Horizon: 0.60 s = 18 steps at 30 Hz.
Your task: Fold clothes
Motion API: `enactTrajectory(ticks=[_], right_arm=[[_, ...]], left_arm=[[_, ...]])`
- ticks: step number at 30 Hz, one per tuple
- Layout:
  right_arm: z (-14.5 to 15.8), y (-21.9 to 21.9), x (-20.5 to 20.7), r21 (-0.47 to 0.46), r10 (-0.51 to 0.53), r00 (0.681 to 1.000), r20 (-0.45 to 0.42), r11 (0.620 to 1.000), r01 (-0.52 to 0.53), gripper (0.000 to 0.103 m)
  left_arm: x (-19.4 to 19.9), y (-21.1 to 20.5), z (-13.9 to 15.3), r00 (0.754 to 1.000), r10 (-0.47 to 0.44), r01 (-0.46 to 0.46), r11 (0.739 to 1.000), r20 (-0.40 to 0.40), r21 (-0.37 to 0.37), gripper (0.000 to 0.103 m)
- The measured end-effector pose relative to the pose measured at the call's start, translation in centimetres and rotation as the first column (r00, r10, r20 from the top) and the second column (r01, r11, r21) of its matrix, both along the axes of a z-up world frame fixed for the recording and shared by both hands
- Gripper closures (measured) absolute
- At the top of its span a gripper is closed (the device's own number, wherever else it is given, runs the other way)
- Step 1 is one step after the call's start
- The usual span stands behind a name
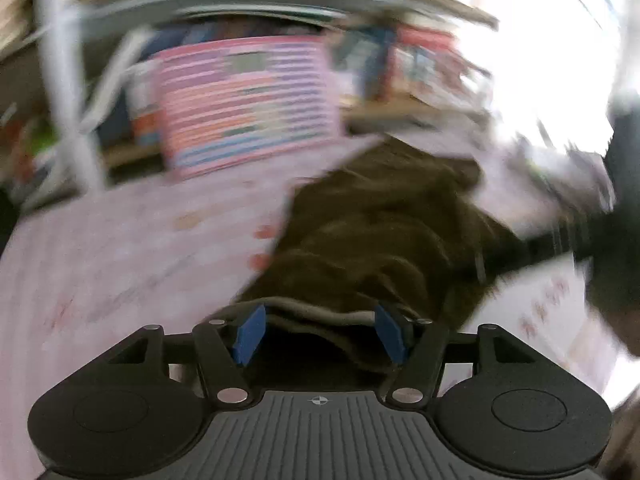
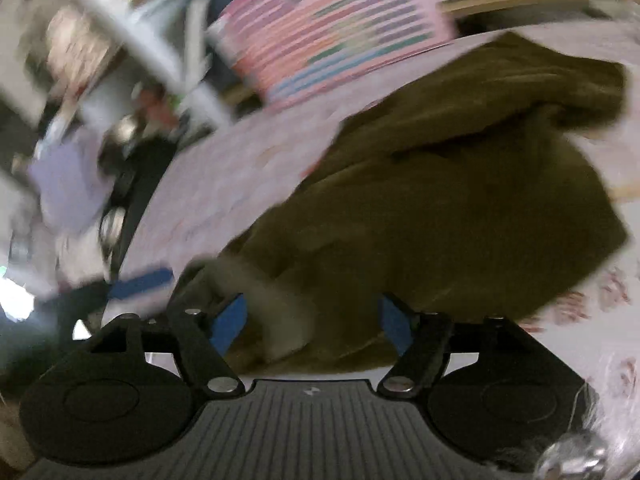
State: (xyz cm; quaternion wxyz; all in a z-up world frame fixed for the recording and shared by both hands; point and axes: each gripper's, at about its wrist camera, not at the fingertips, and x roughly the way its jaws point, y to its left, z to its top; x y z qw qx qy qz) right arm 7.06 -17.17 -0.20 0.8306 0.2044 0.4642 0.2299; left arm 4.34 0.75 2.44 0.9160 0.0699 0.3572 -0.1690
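The whole view is smeared by motion blur; the right gripper [image 2: 312, 326] stands with its blue-padded fingers [image 2: 228, 322] spread apart, nothing pressed between them; an olive-brown garment [image 2: 460, 208] lies crumpled on a pale pink patterned cloth [image 2: 224, 184], its pale inner edge [image 2: 276, 312] lying between the fingers; behind stands a pink striped board [image 2: 340, 24]; white bars [image 2: 132, 32] cross the upper left.

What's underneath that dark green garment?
The garment lies on a pale pink patterned cloth, which shows all around it. Whatever is directly beneath the garment is covered; blur hides finer detail.
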Motion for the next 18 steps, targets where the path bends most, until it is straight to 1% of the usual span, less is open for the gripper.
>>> enactTrajectory(ticks=[1, 3, 5, 8, 10, 12, 13, 15, 16, 17, 18], right_arm=[[-0.1, -1.2, -0.1, 0.024, -0.050, 0.999, -0.001, 0.998, 0.050, 0.032], [-0.2, -2.9, -0.2, 0.022, -0.131, 0.991, -0.013, 0.991, 0.131, 0.032], [-0.3, -3.9, -0.5, 0.015, -0.175, 0.984, -0.020, 0.984, 0.175, 0.032], [-0.2, -4.6, -0.9, 0.019, -0.203, 0.979, -0.018, 0.979, 0.204, 0.032], [-0.3, -5.0, -1.1, 0.021, -0.216, 0.976, -0.026, 0.976, 0.217, 0.032], [-0.5, -5.2, -1.2, 0.024, -0.227, 0.973, -0.035, 0.973, 0.227, 0.032], [-0.6, -5.2, -1.2, 0.027, -0.230, 0.972, -0.041, 0.973, 0.231, 0.032], [-0.7, -5.2, -1.3, 0.029, -0.233, 0.971, -0.052, 0.972, 0.235, 0.032], [-0.8, -5.1, -1.3, 0.029, -0.235, 0.970, -0.055, 0.971, 0.237, 0.032], [-0.8, -5.1, -1.4, 0.028, -0.237, 0.970, -0.056, 0.971, 0.239, 0.032], [-0.7, -5.1, -1.4, 0.027, -0.242, 0.969, -0.055, 0.969, 0.244, 0.032]], left_arm=[[0.2, -1.1, -0.2, 0.999, -0.032, 0.032, 0.999, 0.008, 0.037, 0.041], [0.4, -2.2, -0.7, 0.996, -0.090, 0.089, 0.991, 0.008, 0.102, 0.041], [0.3, -2.8, -1.0, 0.988, -0.156, 0.154, 0.975, -0.004, 0.160, 0.041], [-0.5, -2.7, -1.2, 0.968, -0.251, 0.249, 0.941, -0.018, 0.229, 0.041], [-0.7, -2.7, -1.7, 0.951, -0.309, 0.301, 0.907, -0.021, 0.294, 0.041], [-0.8, -3.3, -2.5, 0.935, -0.353, 0.332, 0.860, -0.017, 0.388, 0.041], [-0.8, -3.8, -2.9, 0.927, -0.376, 0.341, 0.829, -0.009, 0.443, 0.041], [-0.8, -5.0, -3.7, 0.907, -0.421, 0.351, 0.759, 0.001, 0.548, 0.041], [-1.1, -5.6, -4.0, 0.887, -0.461, 0.371, 0.721, 0.005, 0.586, 0.041], [-1.5, -6.2, -4.2, 0.861, -0.509, 0.397, 0.680, 0.007, 0.617, 0.041], [-1.7, -6.5, -4.4, 0.840, -0.543, 0.413, 0.648, 0.008, 0.639, 0.041]])
